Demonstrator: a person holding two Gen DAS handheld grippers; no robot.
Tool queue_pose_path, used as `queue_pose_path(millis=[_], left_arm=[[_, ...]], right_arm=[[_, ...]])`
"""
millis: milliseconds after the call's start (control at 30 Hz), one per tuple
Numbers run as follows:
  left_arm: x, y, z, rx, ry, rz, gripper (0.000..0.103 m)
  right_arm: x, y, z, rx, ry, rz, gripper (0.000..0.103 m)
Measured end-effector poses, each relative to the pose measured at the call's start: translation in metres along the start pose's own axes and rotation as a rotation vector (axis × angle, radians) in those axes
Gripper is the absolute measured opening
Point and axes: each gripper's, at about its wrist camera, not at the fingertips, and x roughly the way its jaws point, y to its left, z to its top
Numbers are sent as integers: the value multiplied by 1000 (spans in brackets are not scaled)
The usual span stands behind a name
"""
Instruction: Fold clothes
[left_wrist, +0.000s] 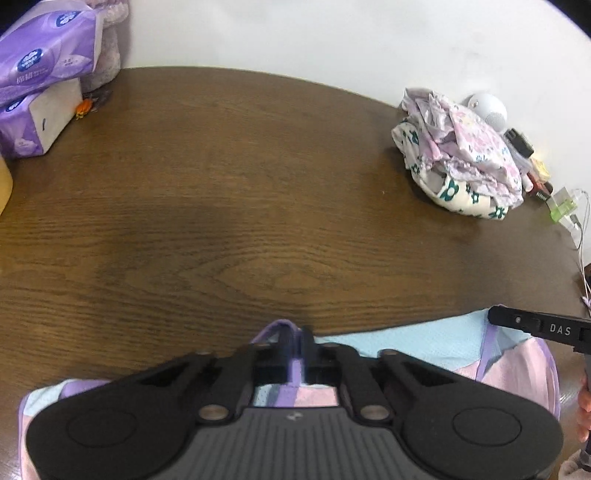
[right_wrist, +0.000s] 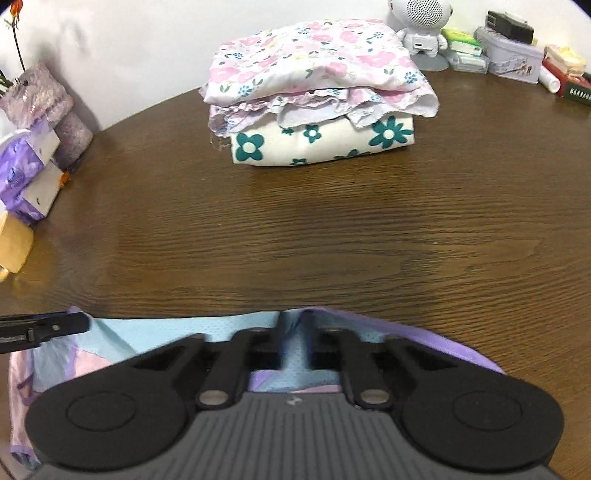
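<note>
Dark wood-grain table (left_wrist: 258, 184) fills both views, running back to a plain white wall. My left gripper (left_wrist: 294, 345) has its fingers drawn together on a lilac strap of the garment (left_wrist: 424, 345), a piece in pale blue mesh, pink and lilac that lies along the table's near edge. My right gripper (right_wrist: 293, 332) is likewise pinched on the garment's far hem, on a ridge of blue and lilac fabric pulled up between the fingers. Each gripper shows at the side of the other's view as a black bar lying over the cloth, so the two hold the same edge, apart from each other. Part of a hand (left_wrist: 583, 410) shows at the right border of the left wrist view.

Farther out, near the table's far right edge, sits a stack of folded clothes (right_wrist: 317, 92): a cream piece with teal flowers underneath, pink floral pieces on top. Just behind it against the wall stands a small white speaker figure (right_wrist: 421, 22), with a lilac tin (right_wrist: 513, 59) and other small boxes beside it. At the far left corner are purple tissue packs (left_wrist: 40, 62) stacked together, with a fuzzy lilac object (right_wrist: 48, 99) behind them.
</note>
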Motion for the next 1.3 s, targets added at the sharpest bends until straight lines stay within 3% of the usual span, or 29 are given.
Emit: queue_pose_path(millis=[367,467,533,600,700,767,833,1033,1100,1167,1300], left_arm=[[3,12,-3,-68,-85,21,2],[5,19,-5,-98,-89,-7,4],[2,22,-5,-125,-90,-41,16],[-6,22,-5,-125,-100,-49,44],[-27,13,-8,-65,-151,-9,58],[-42,7,-14,-23,-177,2,67],[-53,1,-21,14,-191,-9,67],[-72,-19,-59,146,-199,-31,65],[-73,-26,-73,199,-192,-17,44],[-70,-29,-83,221,-170,-15,31],[-52,-23,-95,209,-115,0,23]], right_arm=[[3,-9,8,103,-90,-74,3],[9,-14,9,136,-99,-87,3],[10,-16,8,144,-101,-82,4],[5,-16,7,150,-101,-69,10],[-8,-12,6,139,-103,-56,44],[-18,-3,2,80,-106,-61,45],[-26,8,-5,22,-95,-49,50],[-40,44,-40,-153,-104,-32,49],[-40,55,-53,-198,-98,-2,43],[-39,67,-67,-246,-87,23,37],[-30,87,-87,-327,-64,28,33]])
